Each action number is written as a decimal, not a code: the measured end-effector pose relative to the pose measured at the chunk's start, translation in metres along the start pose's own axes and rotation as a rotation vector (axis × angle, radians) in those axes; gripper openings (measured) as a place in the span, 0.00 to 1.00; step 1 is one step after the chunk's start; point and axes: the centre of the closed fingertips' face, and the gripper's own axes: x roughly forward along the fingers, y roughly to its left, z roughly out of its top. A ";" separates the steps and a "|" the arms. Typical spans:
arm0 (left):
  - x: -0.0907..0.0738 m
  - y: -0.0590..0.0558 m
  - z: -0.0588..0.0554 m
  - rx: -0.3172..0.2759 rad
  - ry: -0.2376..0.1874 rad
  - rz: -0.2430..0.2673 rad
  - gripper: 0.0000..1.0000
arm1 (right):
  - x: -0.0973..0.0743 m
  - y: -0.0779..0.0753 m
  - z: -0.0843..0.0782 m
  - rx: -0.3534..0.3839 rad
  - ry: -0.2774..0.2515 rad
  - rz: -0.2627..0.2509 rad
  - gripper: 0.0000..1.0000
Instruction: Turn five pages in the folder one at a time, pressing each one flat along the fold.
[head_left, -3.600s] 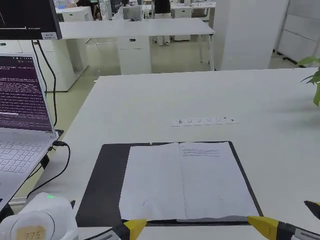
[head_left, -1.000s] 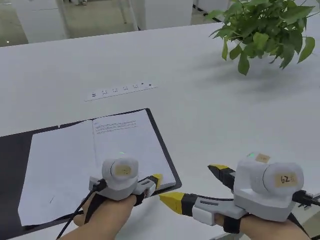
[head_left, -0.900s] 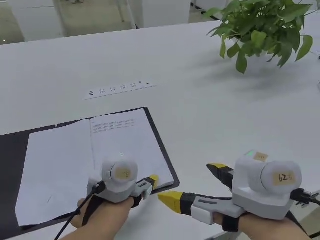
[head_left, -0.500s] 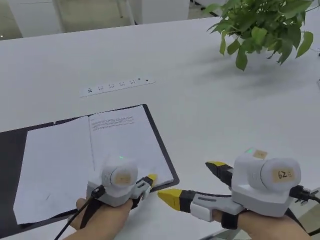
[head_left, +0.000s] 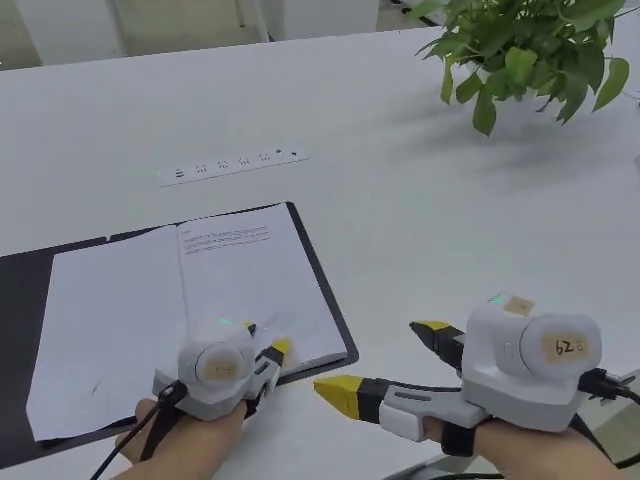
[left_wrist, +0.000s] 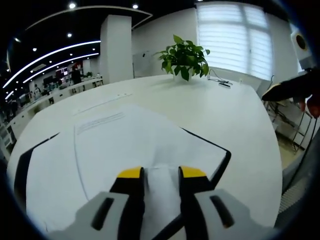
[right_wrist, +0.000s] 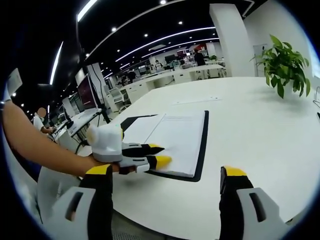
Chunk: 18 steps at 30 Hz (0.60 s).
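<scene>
Folder (head_left: 327, 305) is lying open and flat on the white worktop (head_left: 430, 210), its black cover showing round the white pages. You are holding your left claw (head_left: 264, 338) low over the near right corner of the right-hand page (head_left: 245, 280). Its jaws are standing a narrow gap apart with paper showing in the gap in the left gripper view; cannot tell whether they are touching it. Your right claw (head_left: 384, 359) is hanging wide open, gripping nothing, over bare worktop just right of the folder's near corner. A socket strip (head_left: 232, 164) is sitting beyond the folder. A potted plant (head_left: 520, 50) is standing far right.
</scene>
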 end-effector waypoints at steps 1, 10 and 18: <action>0.000 0.002 0.001 -0.004 0.000 0.005 0.22 | 0.000 0.001 0.000 0.000 0.000 0.002 0.88; 0.000 0.016 -0.001 -0.094 0.039 0.009 0.04 | 0.014 0.010 0.006 0.033 0.000 0.024 0.85; 0.000 0.014 -0.001 -0.105 0.038 0.001 0.03 | 0.042 0.023 0.002 0.287 0.014 0.064 0.61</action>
